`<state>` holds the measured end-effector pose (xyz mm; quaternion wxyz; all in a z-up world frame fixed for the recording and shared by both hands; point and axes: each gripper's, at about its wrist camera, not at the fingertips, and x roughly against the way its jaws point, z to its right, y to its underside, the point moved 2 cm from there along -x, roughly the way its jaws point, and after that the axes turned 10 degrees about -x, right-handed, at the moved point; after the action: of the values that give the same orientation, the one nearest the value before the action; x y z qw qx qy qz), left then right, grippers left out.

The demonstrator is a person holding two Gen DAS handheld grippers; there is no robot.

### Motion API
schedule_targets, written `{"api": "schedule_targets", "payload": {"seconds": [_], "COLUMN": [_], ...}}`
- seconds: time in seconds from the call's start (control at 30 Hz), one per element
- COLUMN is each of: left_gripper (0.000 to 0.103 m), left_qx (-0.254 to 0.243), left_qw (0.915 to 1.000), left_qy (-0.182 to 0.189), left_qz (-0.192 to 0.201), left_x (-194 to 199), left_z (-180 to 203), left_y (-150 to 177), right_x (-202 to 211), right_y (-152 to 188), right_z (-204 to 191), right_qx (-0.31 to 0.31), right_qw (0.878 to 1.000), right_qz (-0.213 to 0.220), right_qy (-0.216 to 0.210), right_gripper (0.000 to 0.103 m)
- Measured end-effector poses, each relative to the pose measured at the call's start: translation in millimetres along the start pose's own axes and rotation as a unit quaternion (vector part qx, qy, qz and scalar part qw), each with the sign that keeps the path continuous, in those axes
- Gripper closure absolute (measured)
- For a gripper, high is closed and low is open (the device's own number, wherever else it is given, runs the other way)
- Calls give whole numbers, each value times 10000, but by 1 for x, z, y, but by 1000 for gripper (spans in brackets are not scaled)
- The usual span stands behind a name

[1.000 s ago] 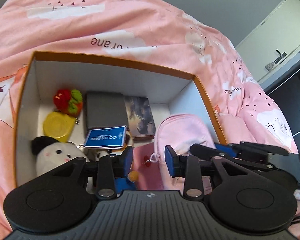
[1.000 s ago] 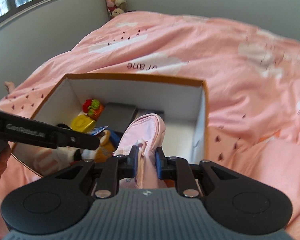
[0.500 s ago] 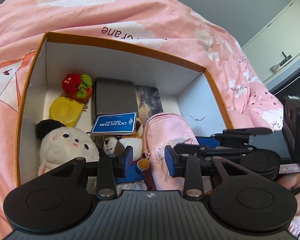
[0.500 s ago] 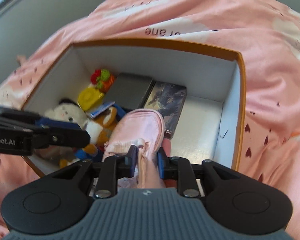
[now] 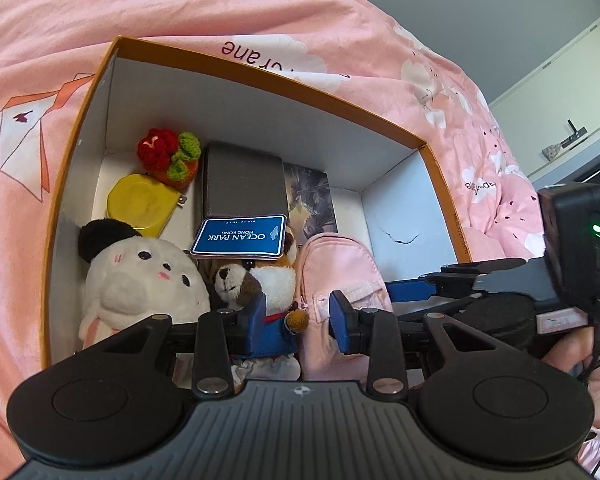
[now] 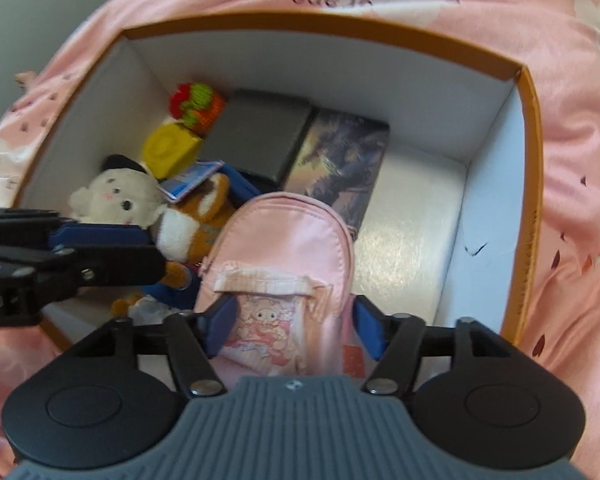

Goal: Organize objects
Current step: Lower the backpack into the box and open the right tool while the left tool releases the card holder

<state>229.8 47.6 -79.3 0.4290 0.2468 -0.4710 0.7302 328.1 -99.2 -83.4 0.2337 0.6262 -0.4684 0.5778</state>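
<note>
Right gripper (image 6: 292, 324): jaws spread wide, blue pads well apart, nothing clamped between them. One blue pad (image 6: 220, 322) sits left of centre, the other at right, both angled outward. Held low over the near edge of the box (image 6: 528, 128), pointing toward its far wall.

Left gripper (image 5: 298, 320): jaws parted with a moderate gap, blue pads facing each other, nothing pinched. It hangs over the near left part of the box, aimed at the far wall.

From the right wrist view the left gripper enters from the left edge, fingers pointing right. From the left wrist view the right gripper lies at right, fingers pointing left, level with the left gripper's fingers.
</note>
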Motion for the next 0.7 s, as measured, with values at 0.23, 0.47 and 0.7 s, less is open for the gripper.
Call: {"api": "schedule_targets", "payload": {"seconds": [0.23,0.47,0.7], "left_gripper": [64,64,64], "left_qx": [109,211,108], "left_qw": [9998,9996,9999], "left_qy": [136,176,-11], "left_qz": [13,-67,-52], "left_x": [-2,-7,-12], "left_z": [-4,-8,-1], "left_y": [2,5,12], "right_x": [-17,-15,-14], "right_y": [-12,-9,-8], "right_z": [14,20,13], "right_qx": [-723,-916,-840], "right_qw": [9956,9922,9943], "right_qz": [-511,-476,-363], "right_qy": [-291,-692,-555], "right_gripper": [31,50,46]}}
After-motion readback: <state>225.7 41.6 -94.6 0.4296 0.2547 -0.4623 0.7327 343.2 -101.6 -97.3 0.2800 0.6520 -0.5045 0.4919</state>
